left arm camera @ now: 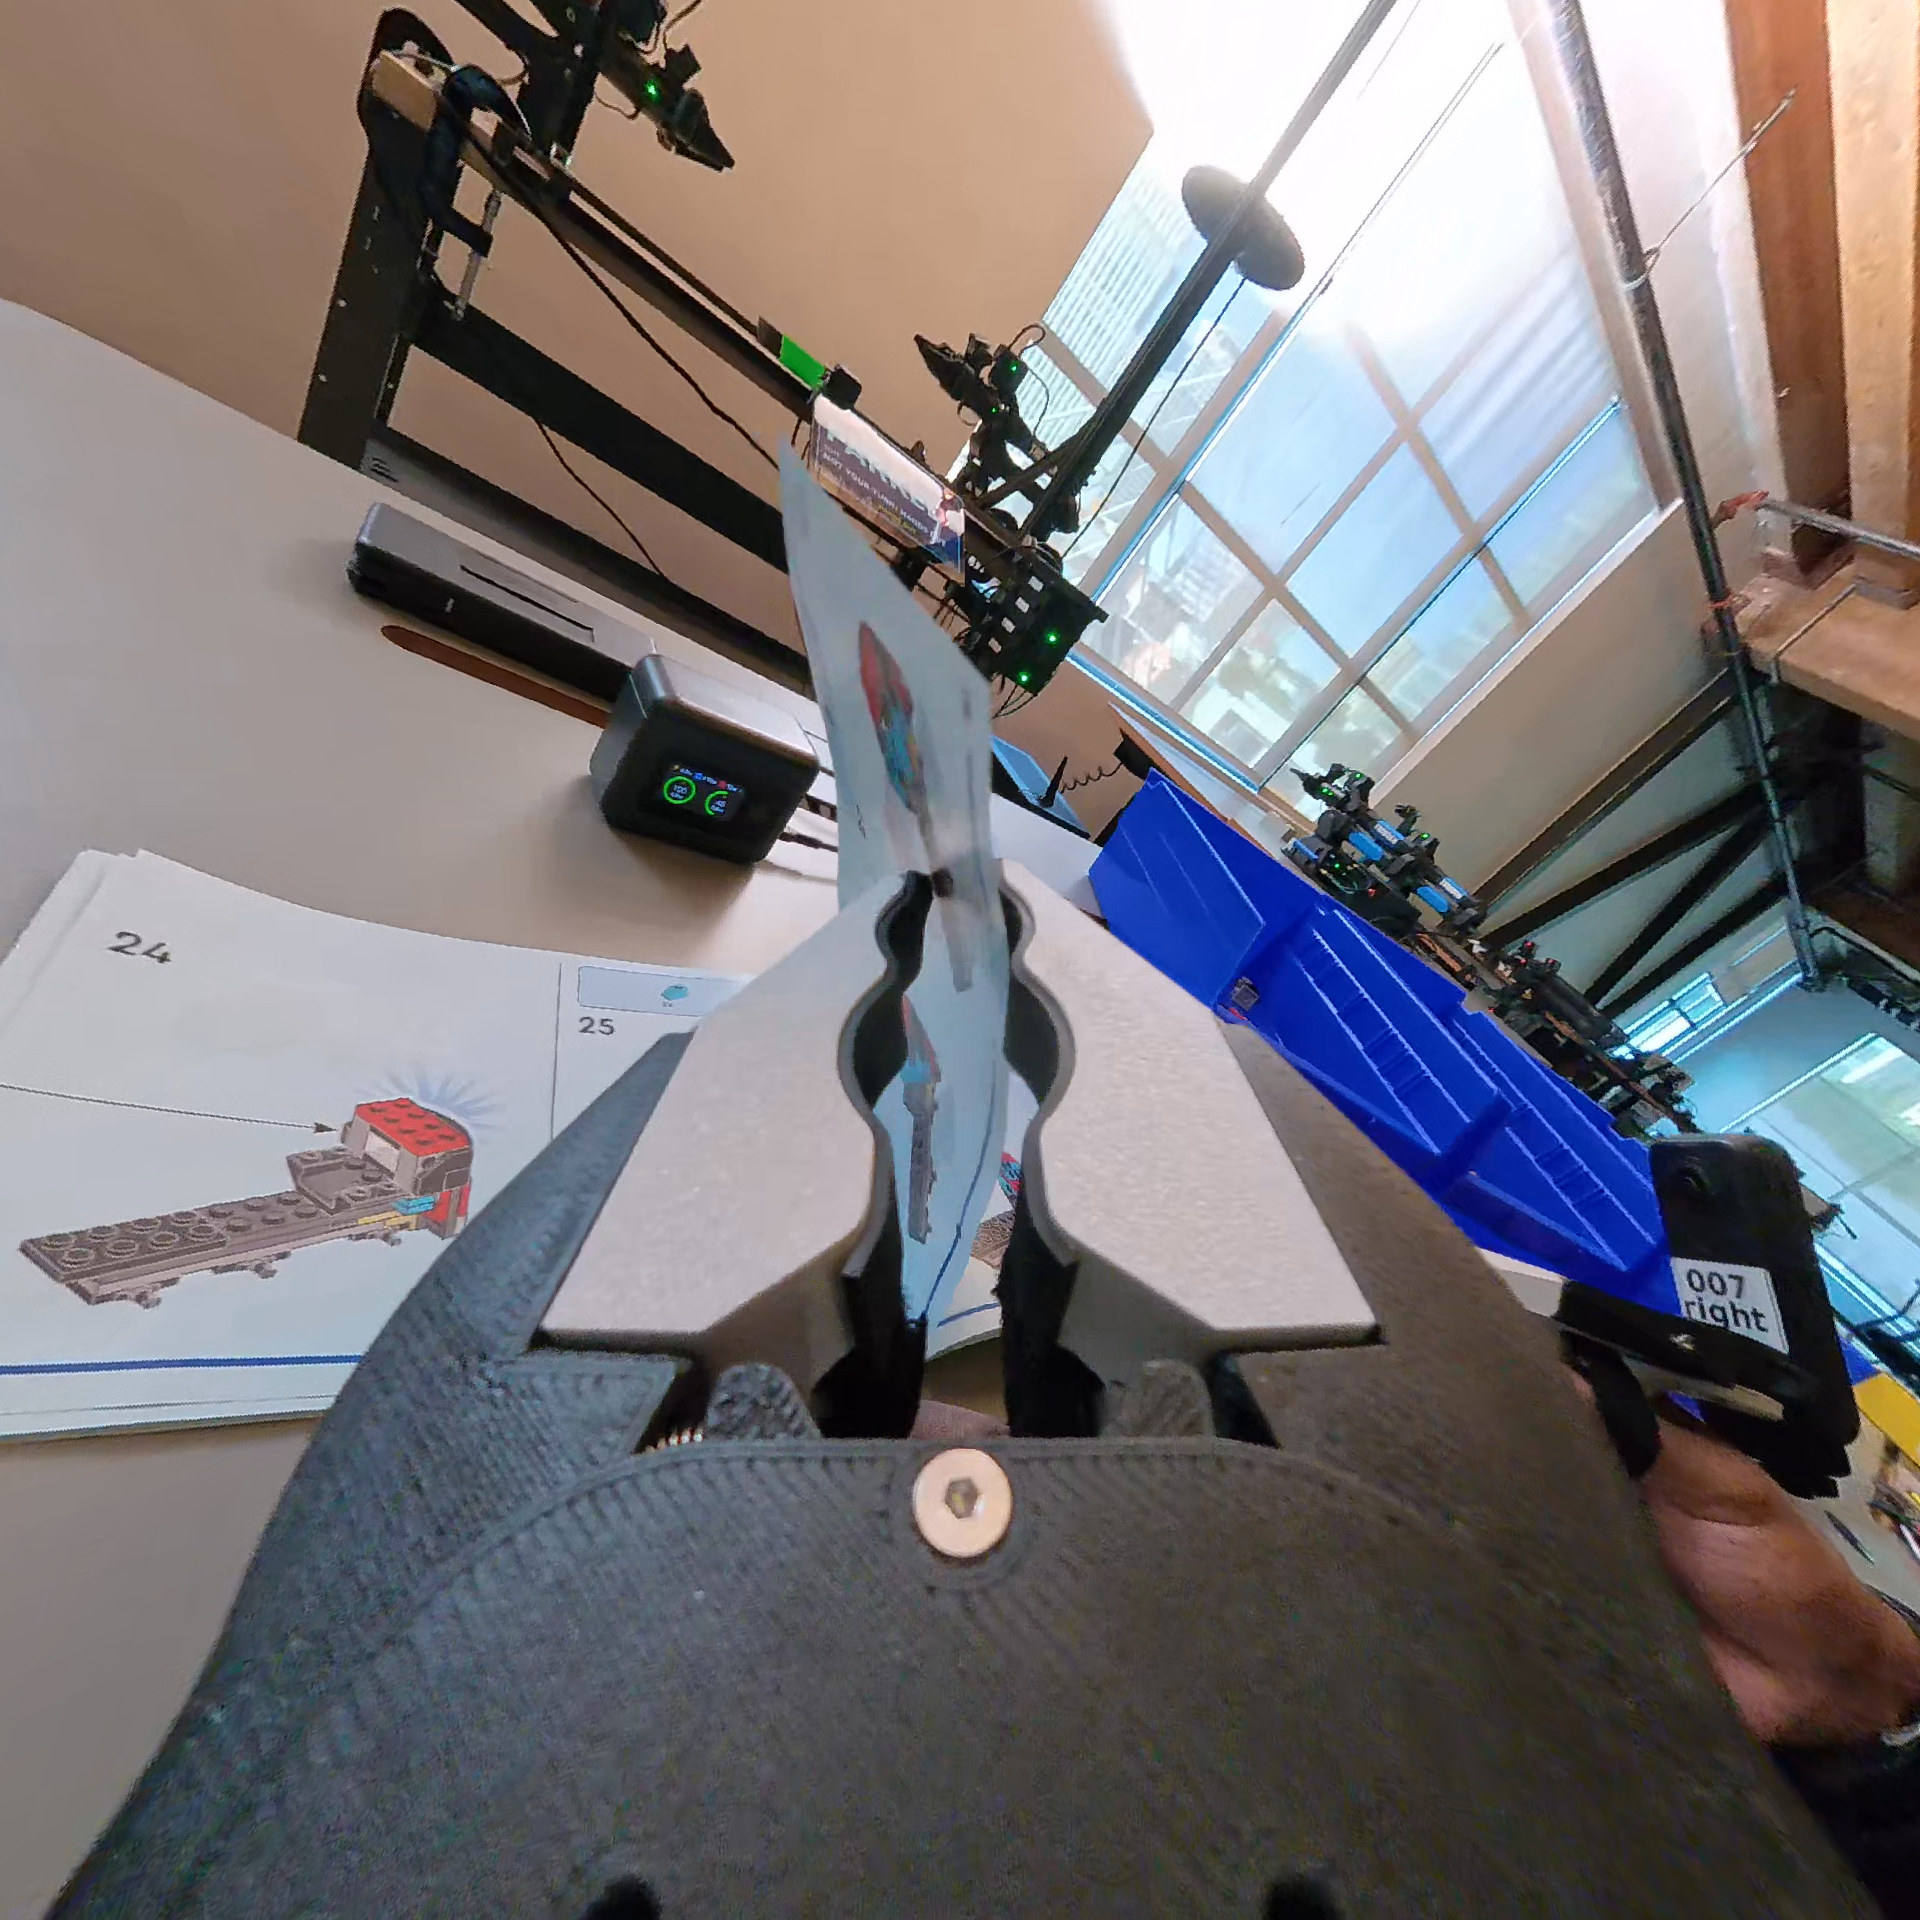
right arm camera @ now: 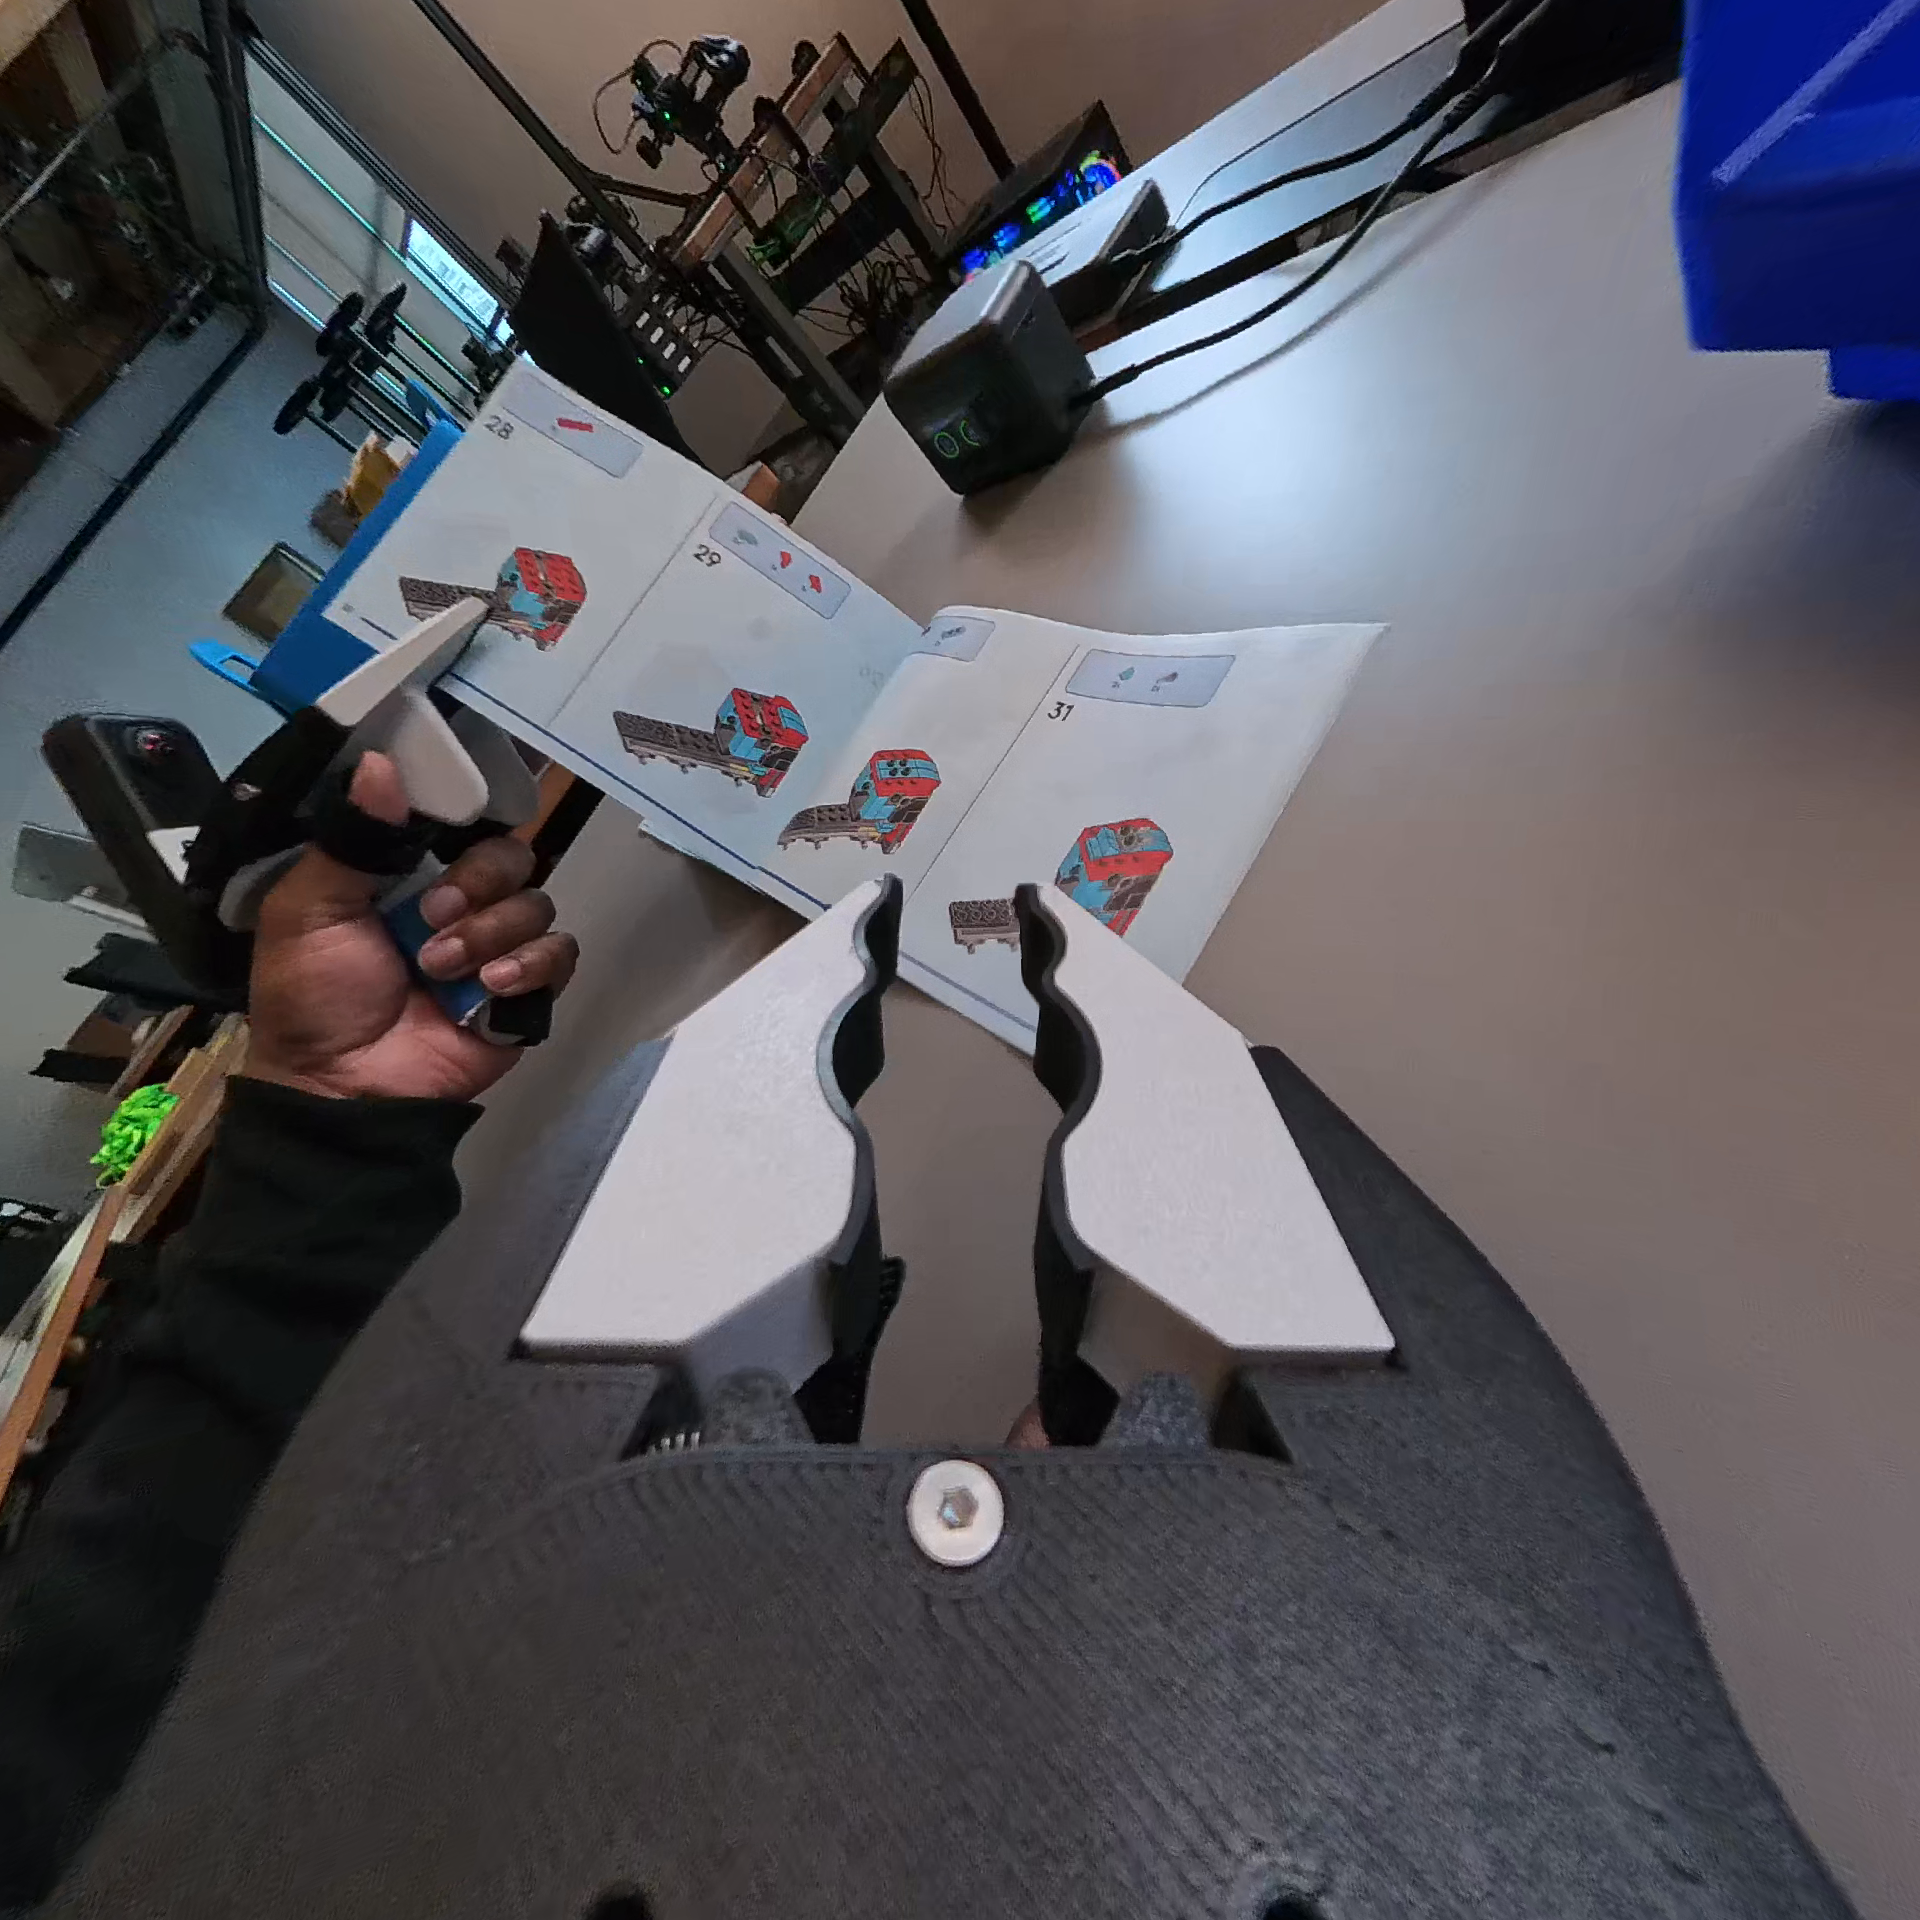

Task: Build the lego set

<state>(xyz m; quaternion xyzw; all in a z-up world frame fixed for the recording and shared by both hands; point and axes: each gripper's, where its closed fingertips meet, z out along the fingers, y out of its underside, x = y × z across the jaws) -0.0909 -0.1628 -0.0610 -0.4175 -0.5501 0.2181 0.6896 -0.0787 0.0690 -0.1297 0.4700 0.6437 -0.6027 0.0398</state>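
The left tongs (left arm camera: 951, 883) have their matte grey, wavy-edged fingers closed on a single thin glossy page (left arm camera: 894, 665) of the instruction booklet (left arm camera: 260, 1091), pinching it near their tips so the sheet stands up on edge and curves slightly above them. In the right wrist view the same tongs (right arm camera: 473, 613) show at the far left, gripped by a person's hand (right arm camera: 374, 966) in a dark sleeve, their pointed grey tips clamped on the lifted page's outer edge. The booklet lies open on the smooth pale beige bench (right arm camera: 1558, 831), its flat pages printed with numbered steps and drawings of a grey studded base plate carrying a red and blue block cab; the raised page arches up to the left of the spine while the right-hand page (right arm camera: 1195, 748) rests flat. The right tongs (right arm camera: 956, 904) hover just above the near edge of that flat page, fingers parted by a narrow gap with nothing between them; their inner faces are lined with black ribbed pads (right arm camera: 1049, 997). Both tool bodies are coarse, layered black printed plastic with a round silver bolt in the middle. Farther back on the bench sits a small rounded black box (right arm camera: 987, 374) with glowing green rings on its face and cables trailing from it, and to the right stands a bright blue moulded plastic bin (left arm camera: 1351, 1008) with stepped dividers. No loose bricks show in either view.
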